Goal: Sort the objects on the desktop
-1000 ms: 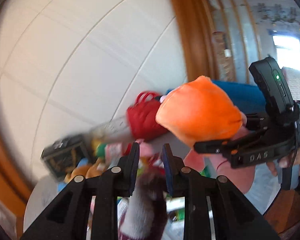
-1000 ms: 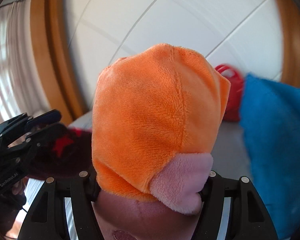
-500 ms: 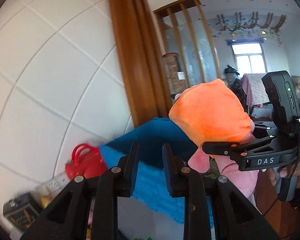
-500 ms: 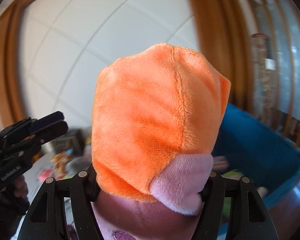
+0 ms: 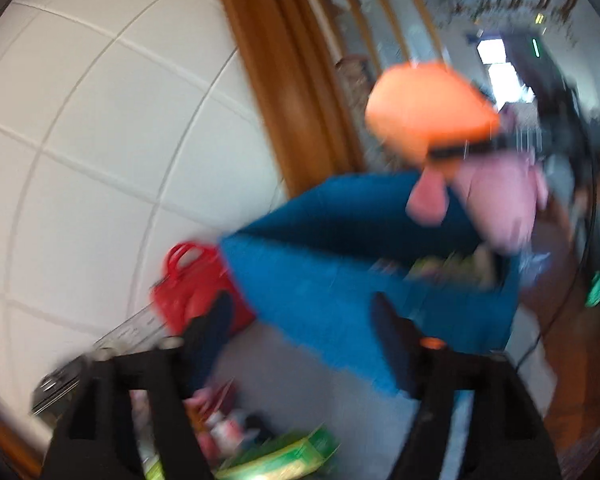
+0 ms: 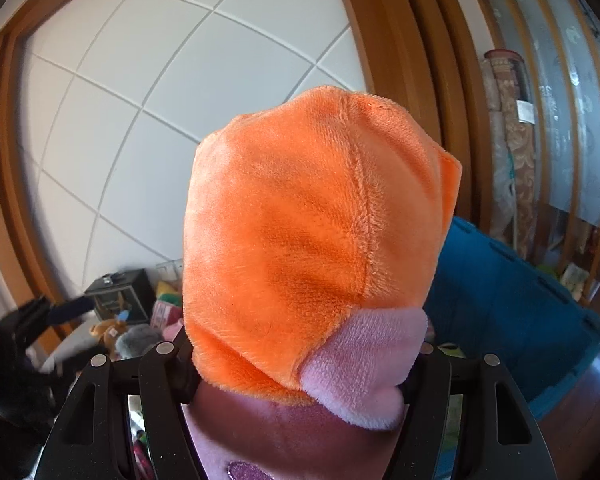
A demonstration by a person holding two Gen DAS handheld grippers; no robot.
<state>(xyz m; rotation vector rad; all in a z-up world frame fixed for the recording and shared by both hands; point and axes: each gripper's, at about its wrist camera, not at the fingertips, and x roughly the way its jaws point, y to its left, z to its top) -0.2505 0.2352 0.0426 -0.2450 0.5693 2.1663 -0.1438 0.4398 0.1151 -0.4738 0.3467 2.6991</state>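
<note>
The left claw (image 5: 300, 332), narrow half a second earlier, now stood wide and empty — free for another pick. The right claw (image 6: 296, 356) remained clamped on the orange-and-pink plush toy (image 6: 316, 240), held above the blue bin (image 6: 512, 304); release seemed next. A red bag (image 5: 192, 284) sat just beside the bin, clutter beyond — nothing blocked the drop.
</note>
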